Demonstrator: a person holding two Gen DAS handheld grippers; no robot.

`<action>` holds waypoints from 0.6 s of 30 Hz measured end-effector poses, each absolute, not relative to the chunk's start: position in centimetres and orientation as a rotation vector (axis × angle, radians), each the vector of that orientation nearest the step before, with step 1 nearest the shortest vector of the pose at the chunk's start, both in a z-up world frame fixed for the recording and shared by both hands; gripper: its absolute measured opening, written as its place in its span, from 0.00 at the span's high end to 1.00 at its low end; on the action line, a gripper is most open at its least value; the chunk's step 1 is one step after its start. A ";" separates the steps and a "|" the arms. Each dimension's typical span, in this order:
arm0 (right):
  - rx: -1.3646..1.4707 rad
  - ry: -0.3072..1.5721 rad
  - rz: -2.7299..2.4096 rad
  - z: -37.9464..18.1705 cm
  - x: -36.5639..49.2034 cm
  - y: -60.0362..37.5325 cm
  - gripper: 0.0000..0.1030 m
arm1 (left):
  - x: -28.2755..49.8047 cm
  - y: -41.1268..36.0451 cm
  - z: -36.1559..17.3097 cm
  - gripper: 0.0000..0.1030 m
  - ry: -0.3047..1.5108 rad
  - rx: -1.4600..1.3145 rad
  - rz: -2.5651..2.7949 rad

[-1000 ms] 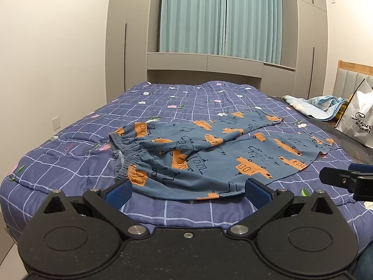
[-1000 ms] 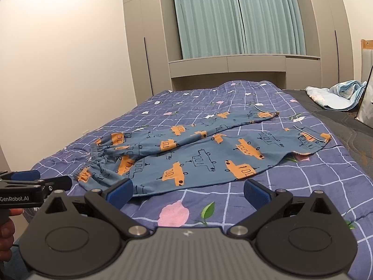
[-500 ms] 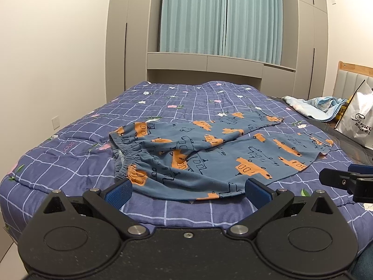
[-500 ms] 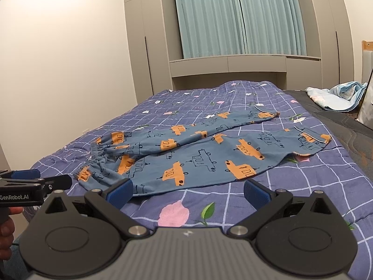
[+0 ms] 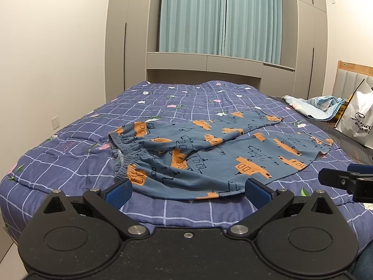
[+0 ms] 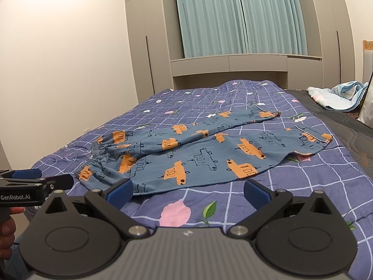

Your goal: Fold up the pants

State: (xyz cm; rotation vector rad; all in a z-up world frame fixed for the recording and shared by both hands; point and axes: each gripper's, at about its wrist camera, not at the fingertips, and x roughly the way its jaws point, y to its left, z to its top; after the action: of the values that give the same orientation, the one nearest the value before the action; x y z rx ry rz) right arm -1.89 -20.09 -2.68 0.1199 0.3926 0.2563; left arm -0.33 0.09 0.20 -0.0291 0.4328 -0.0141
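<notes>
Left wrist view: quilted bed (image 5: 70, 163) before curtained wardrobes; pants (image 5: 209, 154) lie spread, legs splayed, waistband nearest the wide-open, empty left gripper (image 5: 187, 191).
Right wrist view: right gripper (image 6: 187, 190) equally wide and empty, short of the near leg. Risk: pinching the quilt along with the thin fabric would drag the bedding during the fold.

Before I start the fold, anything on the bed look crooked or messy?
Yes: the blue pants with orange car print lie unfolded on the purple checked quilt with legs splayed apart, and the elastic waistband is bunched. Both the left gripper and right gripper are open, holding nothing.
</notes>
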 end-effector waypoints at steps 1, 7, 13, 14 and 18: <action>0.120 0.393 0.257 -2.7 -1.9 -20.1 0.00 | -0.3 0.1 0.2 0.00 0.433 -0.030 -0.013; 0.118 0.394 0.257 -2.7 -1.9 -20.1 0.00 | -0.2 0.2 0.1 0.00 0.436 -0.032 -0.014; 0.114 0.398 0.259 -2.9 -1.8 -20.0 0.00 | 0.1 0.3 0.0 0.00 0.449 -0.037 -0.012; 0.112 0.400 0.260 -2.9 -1.7 -20.0 0.00 | 0.2 0.3 -0.1 0.00 0.452 -0.039 -0.011; 0.102 0.414 0.267 -3.0 -1.2 -19.8 0.00 | 0.8 0.4 -0.3 0.00 0.468 -0.044 -0.008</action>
State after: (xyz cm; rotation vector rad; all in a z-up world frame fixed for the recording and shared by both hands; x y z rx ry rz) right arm -1.23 -19.81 -2.97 0.1017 0.4135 0.2667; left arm 0.80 0.36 -0.27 -0.0441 0.4685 -0.0080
